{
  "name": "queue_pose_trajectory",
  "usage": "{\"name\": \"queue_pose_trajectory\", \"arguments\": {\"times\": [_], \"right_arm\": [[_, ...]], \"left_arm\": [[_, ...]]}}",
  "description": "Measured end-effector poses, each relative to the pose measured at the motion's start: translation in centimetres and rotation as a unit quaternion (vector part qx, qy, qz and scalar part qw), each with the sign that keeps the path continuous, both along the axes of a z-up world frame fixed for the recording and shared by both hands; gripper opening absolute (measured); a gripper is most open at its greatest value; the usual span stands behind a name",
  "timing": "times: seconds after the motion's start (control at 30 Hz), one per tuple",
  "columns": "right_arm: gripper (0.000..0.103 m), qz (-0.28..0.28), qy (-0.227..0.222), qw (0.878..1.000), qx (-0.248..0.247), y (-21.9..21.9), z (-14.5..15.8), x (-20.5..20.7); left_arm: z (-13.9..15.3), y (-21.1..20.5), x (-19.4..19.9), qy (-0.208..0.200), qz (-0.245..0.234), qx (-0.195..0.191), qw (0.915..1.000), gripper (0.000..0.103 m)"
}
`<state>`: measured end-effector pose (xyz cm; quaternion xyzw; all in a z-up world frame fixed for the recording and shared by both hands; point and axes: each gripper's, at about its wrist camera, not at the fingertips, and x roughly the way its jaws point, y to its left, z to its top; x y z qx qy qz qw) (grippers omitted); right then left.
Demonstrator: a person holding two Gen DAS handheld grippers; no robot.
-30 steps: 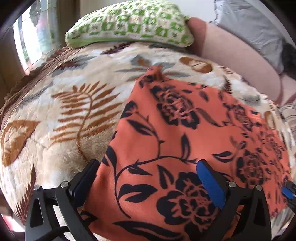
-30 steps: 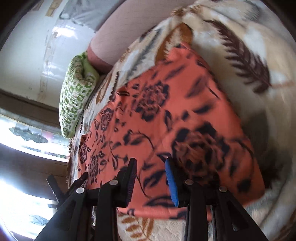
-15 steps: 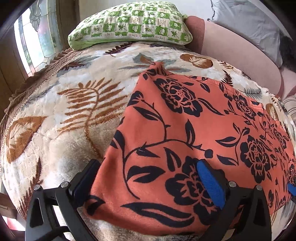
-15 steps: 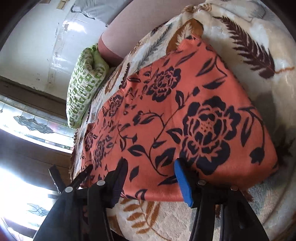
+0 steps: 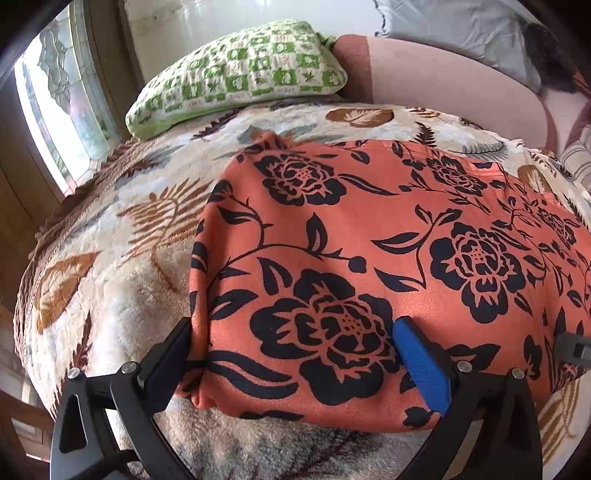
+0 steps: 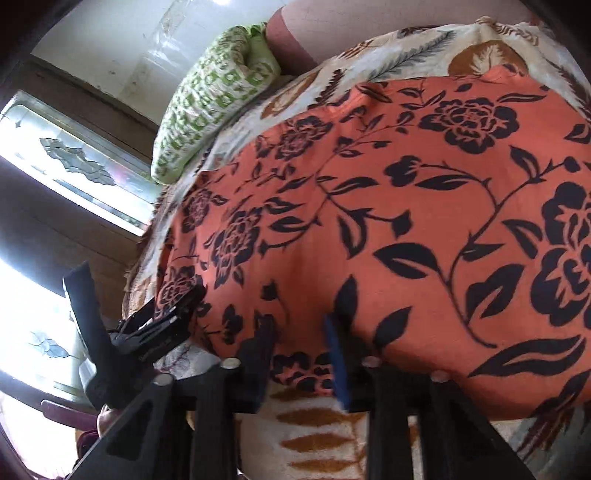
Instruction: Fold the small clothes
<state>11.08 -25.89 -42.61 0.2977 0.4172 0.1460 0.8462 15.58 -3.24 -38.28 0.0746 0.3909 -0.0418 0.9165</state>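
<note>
An orange cloth with black flowers (image 5: 369,236) lies folded flat on a cream leaf-patterned blanket (image 5: 110,251); it also fills the right wrist view (image 6: 424,206). My left gripper (image 5: 295,354) is open, its jaws wide apart over the cloth's near left corner. My right gripper (image 6: 301,347) is open with a narrower gap, at the cloth's near edge. The left gripper (image 6: 166,317) shows at the left of the right wrist view, at the cloth's far corner.
A green and white checked pillow (image 5: 240,70) lies at the head of the bed. A pink cushion (image 5: 443,81) and grey bedding (image 5: 461,26) lie behind the cloth. A stained-glass window (image 5: 55,103) is on the left.
Both grippers have pulled back toward the cloth's near edge. The right gripper's jaws have opened wider. The cloth lies still.
</note>
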Motion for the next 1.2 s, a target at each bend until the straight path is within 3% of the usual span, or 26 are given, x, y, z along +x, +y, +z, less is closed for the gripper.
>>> {"name": "queue_pose_trajectory", "arguments": {"times": [0.17, 0.3, 0.4, 0.5, 0.57, 0.7, 0.83, 0.93, 0.97, 1.0, 1.07, 1.2], "right_arm": [[0.029, -0.004, 0.006, 1.000, 0.028, -0.7, 0.3, 0.2], [0.032, -0.008, -0.032, 0.998, 0.056, -0.6, 1.7, 0.3], [0.032, -0.018, -0.055, 0.997, 0.044, -0.3, 2.7, 1.0], [0.032, -0.038, -0.021, 0.998, 0.046, -1.0, 1.5, 2.2], [0.032, -0.035, 0.007, 0.997, 0.062, -1.4, 0.2, 2.9], [0.033, -0.031, -0.007, 0.995, 0.090, -2.0, 1.0, 2.4], [0.033, -0.019, -0.031, 0.992, 0.122, -2.2, 2.0, 1.9], [0.034, -0.005, -0.042, 0.992, 0.122, -1.5, 2.6, 1.6], [0.037, 0.001, -0.042, 0.992, 0.121, -1.1, 2.7, 1.5], [0.050, 0.004, -0.041, 0.992, 0.120, -0.9, 2.8, 1.4], [0.065, 0.005, -0.045, 0.992, 0.120, -0.6, 2.9, 1.0], [0.065, 0.010, -0.059, 0.991, 0.116, -0.4, 3.4, 0.5]], "left_arm": [[1.1, 0.1, -0.1, 0.027, 0.005, -0.001, 0.9996, 0.103], [2.8, -0.7, -1.9, 0.004, 0.000, -0.013, 0.9999, 0.103], [2.7, -2.7, -1.9, 0.027, -0.028, -0.016, 0.9991, 0.103], [1.4, -4.8, -1.8, 0.028, -0.025, 0.025, 0.9990, 0.103], [1.3, -5.1, -1.9, 0.024, -0.020, 0.031, 0.9990, 0.103], [3.2, -3.1, -2.8, 0.025, -0.011, -0.016, 0.9995, 0.103], [5.6, 1.3, -4.6, -0.006, 0.053, -0.040, 0.9978, 0.103], [5.9, 5.3, -5.3, 0.014, 0.095, -0.109, 0.9894, 0.103], [5.9, 6.3, -5.6, 0.020, 0.104, -0.130, 0.9859, 0.103], [5.7, 7.1, -5.8, 0.026, 0.110, -0.149, 0.9825, 0.103], [5.5, 8.0, -6.0, 0.036, 0.111, -0.184, 0.9760, 0.103], [4.5, 8.2, -5.4, 0.061, 0.110, -0.225, 0.9662, 0.102]]}}
